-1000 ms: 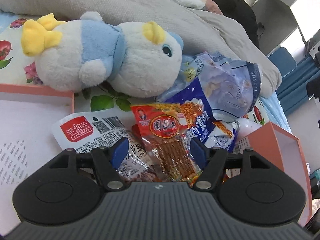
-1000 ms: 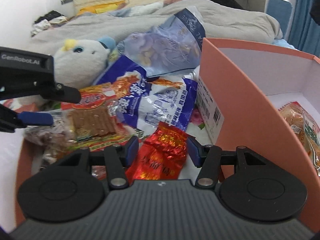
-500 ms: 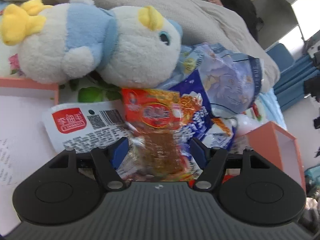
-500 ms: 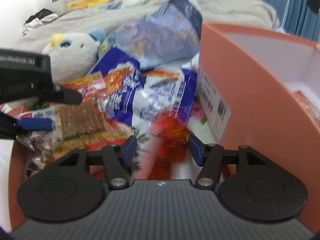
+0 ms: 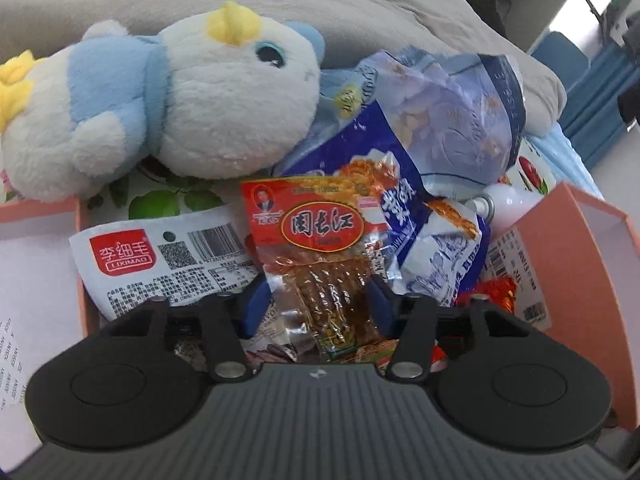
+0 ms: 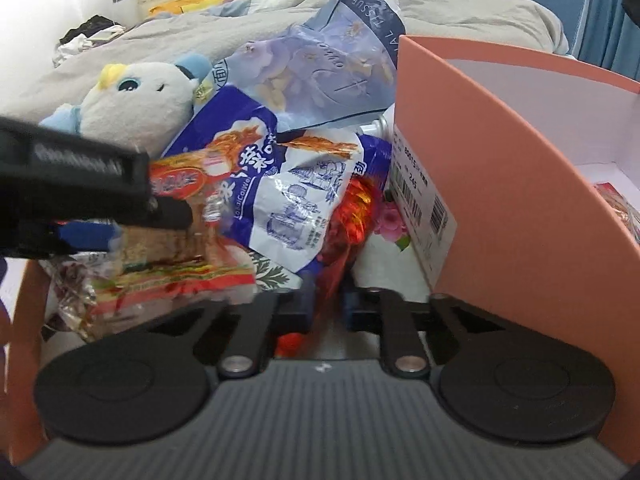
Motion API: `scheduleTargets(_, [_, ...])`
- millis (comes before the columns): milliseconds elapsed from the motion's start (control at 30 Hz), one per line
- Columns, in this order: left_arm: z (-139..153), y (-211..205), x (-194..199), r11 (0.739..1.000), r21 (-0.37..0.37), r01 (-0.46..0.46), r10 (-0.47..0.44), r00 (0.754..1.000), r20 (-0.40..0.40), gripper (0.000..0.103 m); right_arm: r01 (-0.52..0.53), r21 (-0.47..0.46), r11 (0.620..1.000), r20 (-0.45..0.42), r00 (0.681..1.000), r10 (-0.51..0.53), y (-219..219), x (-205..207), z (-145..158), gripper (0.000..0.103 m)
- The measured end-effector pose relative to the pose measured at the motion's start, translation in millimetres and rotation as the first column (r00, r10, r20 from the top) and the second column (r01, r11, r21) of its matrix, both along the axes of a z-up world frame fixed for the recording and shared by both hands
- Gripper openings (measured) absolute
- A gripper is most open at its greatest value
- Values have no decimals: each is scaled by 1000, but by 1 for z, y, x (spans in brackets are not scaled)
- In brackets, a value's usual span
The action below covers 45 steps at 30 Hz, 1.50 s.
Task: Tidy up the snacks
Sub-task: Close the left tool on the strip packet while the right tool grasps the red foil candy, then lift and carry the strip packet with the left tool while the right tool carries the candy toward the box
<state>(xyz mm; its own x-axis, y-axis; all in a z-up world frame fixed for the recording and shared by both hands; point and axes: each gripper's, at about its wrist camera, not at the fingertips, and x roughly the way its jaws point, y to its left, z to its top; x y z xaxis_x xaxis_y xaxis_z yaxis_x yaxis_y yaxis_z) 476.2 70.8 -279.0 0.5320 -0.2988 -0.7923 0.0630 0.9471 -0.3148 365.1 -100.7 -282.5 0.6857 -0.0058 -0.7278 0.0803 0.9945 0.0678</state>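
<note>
- Grey quilt (image 5: 280,8) covers the bed behind everything, with a white-and-blue plush toy (image 5: 168,104) lying on it just behind the snack pile.
- Salmon-pink cardboard box (image 6: 500,168) stands to the right of the pile; its barcode sticker reads "245".
- Pale blue tissue pack (image 6: 332,68), printed "TISSUE", leans above the snacks.
- Blue-and-white snack bag (image 6: 288,204) lies mid-pile.
- White packet (image 5: 160,264) carries a red "LIXIMAO" badge, a QR code and a barcode.
- Clear-windowed red packet (image 5: 320,264) of brown strips sits between the fingers of the left gripper (image 5: 318,308), whose jaws are closing around it.
- Red foil snack (image 6: 344,236) is pinched by the right gripper (image 6: 326,304), nearly fully closed.
</note>
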Motion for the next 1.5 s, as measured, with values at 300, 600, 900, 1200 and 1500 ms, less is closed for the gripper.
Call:
scheduleTargets(300, [8,1,-12,1000,13,0,0,999,42,22,-26,35,999,-10,1000,26,-3,-7,3,5])
scheduleTargets(600, [34,2,-47,999,-37,-16,19,996,89,10,-64,33,997,4,998,64,-5,-27,21,5])
scheduleTargets(900, [59,4,-103,996,-78,-53,61,992,106,0,-129,11,992,13,992,129,-8,-65,45,5])
scheduleTargets(1200, [57,8,-160,983,-143,-112,124,989,81,0,-216,14,976,-43,975,216,-7,-97,41,5])
scheduleTargets(1500, [23,20,-175,935,-296,-198,197,980,-33,1,-280,90,956,-136,947,290,-6,-103,15,5])
